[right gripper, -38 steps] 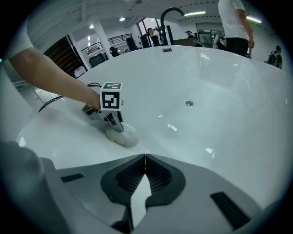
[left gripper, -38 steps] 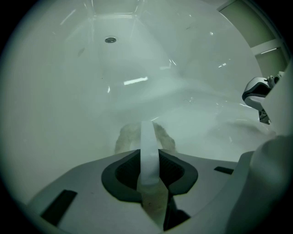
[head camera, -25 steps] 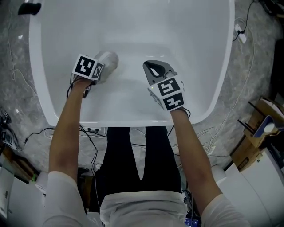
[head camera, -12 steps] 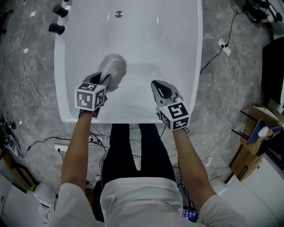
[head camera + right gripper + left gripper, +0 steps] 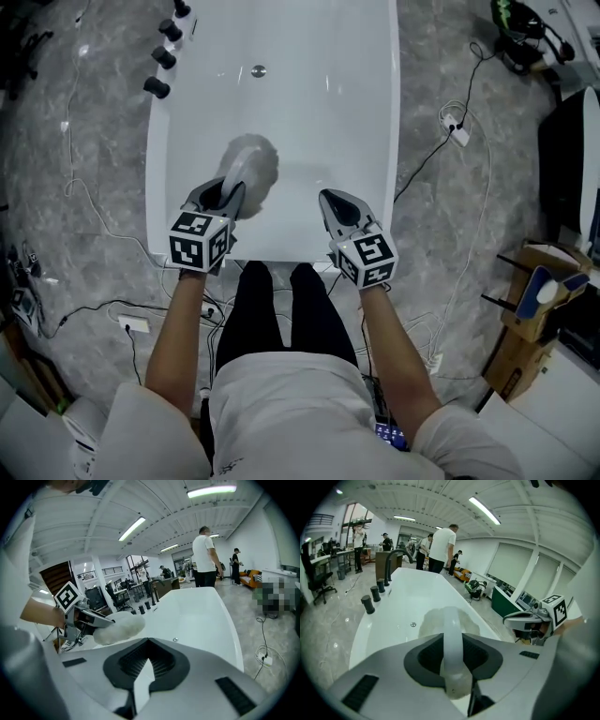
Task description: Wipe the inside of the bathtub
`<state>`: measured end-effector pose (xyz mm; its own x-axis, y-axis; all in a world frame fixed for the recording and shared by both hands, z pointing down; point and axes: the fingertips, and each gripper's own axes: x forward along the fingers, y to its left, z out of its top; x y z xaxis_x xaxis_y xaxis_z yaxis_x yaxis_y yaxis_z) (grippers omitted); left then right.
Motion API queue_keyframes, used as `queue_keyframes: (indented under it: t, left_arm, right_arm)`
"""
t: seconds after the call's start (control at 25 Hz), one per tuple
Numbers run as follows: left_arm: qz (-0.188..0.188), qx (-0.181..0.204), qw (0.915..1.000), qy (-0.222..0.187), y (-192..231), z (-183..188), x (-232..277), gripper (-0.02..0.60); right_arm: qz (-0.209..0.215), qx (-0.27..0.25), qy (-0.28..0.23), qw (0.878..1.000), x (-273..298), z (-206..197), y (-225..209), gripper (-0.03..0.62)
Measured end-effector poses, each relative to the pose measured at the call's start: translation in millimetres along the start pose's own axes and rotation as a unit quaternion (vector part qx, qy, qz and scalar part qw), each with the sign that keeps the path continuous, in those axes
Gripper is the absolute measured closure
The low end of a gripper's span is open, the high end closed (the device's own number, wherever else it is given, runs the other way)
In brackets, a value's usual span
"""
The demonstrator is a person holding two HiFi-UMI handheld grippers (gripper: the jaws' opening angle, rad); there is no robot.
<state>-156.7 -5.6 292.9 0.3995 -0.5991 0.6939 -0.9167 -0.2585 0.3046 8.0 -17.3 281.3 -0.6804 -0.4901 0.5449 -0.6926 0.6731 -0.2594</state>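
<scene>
Clamping the duster [image 5: 251, 161] by its thin white handle, the left gripper [image 5: 225, 190] carried the fluffy head ahead of its jaws, over the bathtub [image 5: 323, 112]. The right gripper [image 5: 334, 200] sat closed and empty. Pressing down might pivot the handle between the jaws, so the head would skid rather than wipe.

Grey marble floor [image 5: 84, 141] carries a white plug [image 5: 458, 134] and socket strip [image 5: 132, 324]; a person in white [image 5: 204, 555] stands beneath ceiling lights [image 5: 213, 491]
</scene>
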Motion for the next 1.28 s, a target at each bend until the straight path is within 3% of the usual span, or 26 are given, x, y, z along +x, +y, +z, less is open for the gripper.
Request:
queue_keyframes:
  t: [0.52, 0.8, 1.28]
  left_arm:
    - [0.006, 0.017, 0.9967, -0.079, -39.5, 50.3, -106.1, 0.48]
    - [0.003, 0.043, 0.9939, -0.101, -59.6, 67.2, -140.7, 0.48]
    - [-0.005, 0.072, 0.9855, -0.153, -99.0, 94.9, -195.4, 0.48]
  right_arm:
    - [-0.018, -0.01, -0.059, 0.998, -81.3, 68.1, 39.3, 0.576]
    - [-0.043, -0.012, -0.077, 0.996, -119.4, 85.6, 38.8, 0.576]
    - [-0.044, -0.013, -0.12, 0.992, -174.3, 110.2, 52.2, 0.576]
